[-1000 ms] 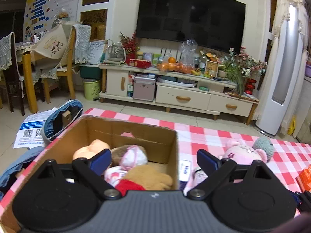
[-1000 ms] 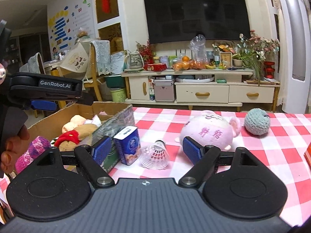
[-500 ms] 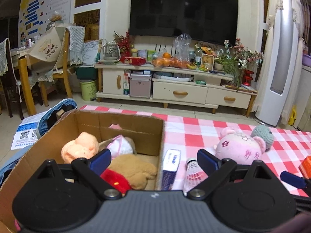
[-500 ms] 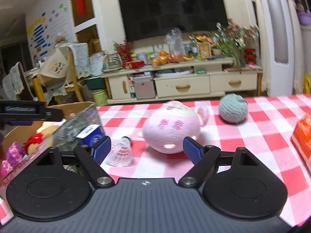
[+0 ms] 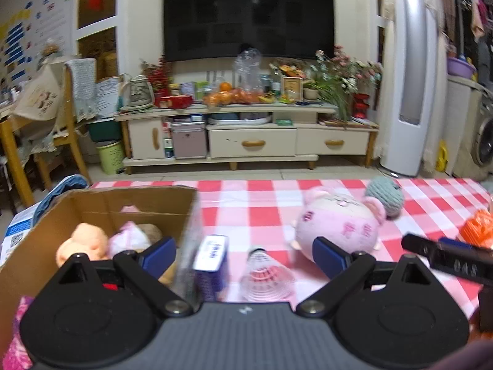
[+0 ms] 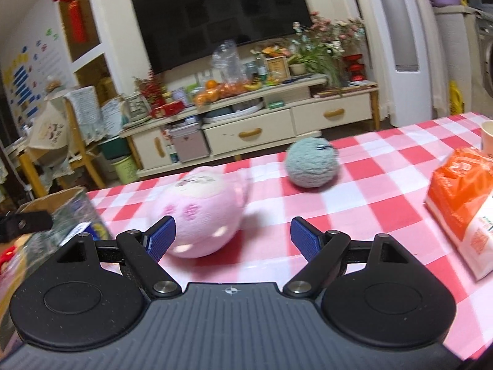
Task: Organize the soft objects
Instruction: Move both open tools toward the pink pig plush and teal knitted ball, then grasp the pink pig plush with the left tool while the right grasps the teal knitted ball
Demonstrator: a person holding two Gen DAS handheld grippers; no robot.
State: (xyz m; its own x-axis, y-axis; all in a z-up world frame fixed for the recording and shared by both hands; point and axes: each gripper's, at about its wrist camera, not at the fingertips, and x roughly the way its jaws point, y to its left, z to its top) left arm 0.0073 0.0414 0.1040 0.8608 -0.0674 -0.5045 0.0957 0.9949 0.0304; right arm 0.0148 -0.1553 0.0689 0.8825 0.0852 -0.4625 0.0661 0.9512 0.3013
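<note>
A cardboard box at the table's left holds several plush toys, among them an orange one. A pink plush pig lies on the red-checked cloth, with a grey-green yarn ball behind it. My left gripper is open and empty, over the box's right wall. My right gripper is open and empty, just in front of the pink pig, which lies by its left finger. The yarn ball sits further back.
A blue-and-white carton and a shuttlecock stand beside the box. An orange packet and a paper cup lie at the right. The right gripper's finger shows in the left wrist view. A TV cabinet stands beyond the table.
Both grippers have swung to the right. The left one moved from above the box to its right wall. The right one closed in on the pink pig.
</note>
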